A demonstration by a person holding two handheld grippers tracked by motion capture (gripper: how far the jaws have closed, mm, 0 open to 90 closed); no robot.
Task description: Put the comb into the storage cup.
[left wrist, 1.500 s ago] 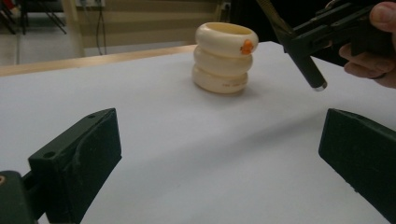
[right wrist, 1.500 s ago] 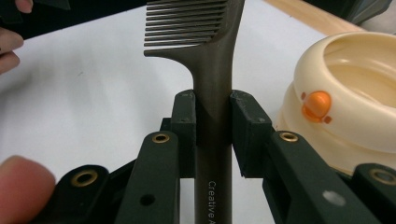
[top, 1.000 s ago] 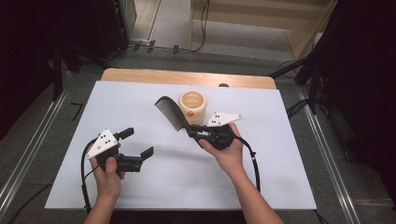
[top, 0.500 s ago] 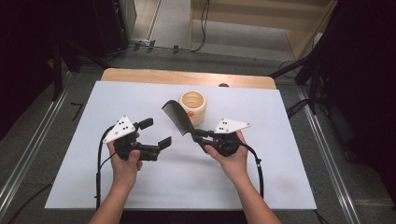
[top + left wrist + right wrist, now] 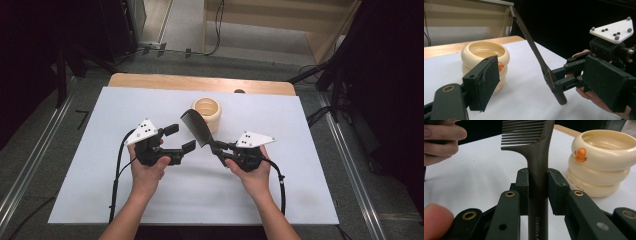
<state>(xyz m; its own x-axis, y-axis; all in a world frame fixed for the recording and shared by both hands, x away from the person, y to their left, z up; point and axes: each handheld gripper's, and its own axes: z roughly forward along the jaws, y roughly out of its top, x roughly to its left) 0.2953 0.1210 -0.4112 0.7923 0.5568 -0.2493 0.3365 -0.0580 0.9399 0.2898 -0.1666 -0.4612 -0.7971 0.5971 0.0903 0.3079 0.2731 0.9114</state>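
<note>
High view: right tongs are gripping a dark plastic comb above the white desk; left tongs, empty, have just been closing slightly. Right gripper view: comb handle clamped beside a cream ringed cup.

Bare white tabletop lies open all round; only the cream ringed plastic cup and the raised dark plastic comb block the middle

Left claw jaws apart, just been closing, right claw clamped
</note>
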